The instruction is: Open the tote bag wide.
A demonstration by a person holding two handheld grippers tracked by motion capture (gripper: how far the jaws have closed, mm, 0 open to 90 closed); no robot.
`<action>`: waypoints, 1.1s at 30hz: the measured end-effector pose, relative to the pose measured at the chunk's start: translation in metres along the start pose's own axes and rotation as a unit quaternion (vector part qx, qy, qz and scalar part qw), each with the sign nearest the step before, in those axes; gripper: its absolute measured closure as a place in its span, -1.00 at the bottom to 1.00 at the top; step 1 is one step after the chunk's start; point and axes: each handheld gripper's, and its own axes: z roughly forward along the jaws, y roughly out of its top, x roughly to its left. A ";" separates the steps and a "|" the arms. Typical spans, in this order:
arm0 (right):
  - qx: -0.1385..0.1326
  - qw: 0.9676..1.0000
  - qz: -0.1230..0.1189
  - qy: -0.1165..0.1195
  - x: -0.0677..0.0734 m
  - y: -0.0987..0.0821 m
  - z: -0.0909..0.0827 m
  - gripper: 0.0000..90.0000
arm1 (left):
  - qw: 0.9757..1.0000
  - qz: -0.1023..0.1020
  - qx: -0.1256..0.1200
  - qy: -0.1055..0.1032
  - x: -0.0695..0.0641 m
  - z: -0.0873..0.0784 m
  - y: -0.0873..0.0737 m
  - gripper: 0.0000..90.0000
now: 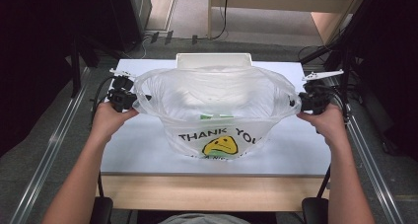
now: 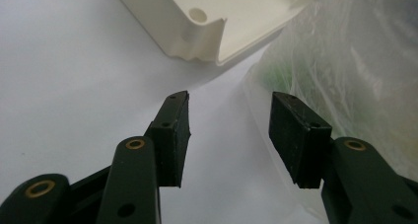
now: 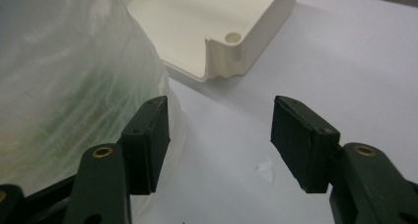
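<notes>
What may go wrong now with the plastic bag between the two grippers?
1. In both gripper views the jaws stand apart with nothing pressed between the pads, so the left gripper and right gripper may have no hold; the plastic bag could sag or collapse.
2. The green item inside might shift or tip out if the bag falls over.
3. The bag stands close to the white tray; the loose film may catch on its edge.
</notes>
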 end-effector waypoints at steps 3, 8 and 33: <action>0.003 1.000 -0.008 0.007 0.000 0.014 -0.008 -0.07 | 1.000 0.006 0.004 -0.008 0.000 -0.008 0.011 0.22; 0.002 1.000 -0.022 0.013 0.003 0.027 -0.014 -0.07 | 1.000 0.011 0.009 -0.025 -0.005 -0.013 0.022 0.20; -0.065 0.989 -0.100 0.084 0.055 0.125 -0.064 0.09 | 0.994 0.104 -0.010 -0.027 -0.055 -0.067 0.112 0.76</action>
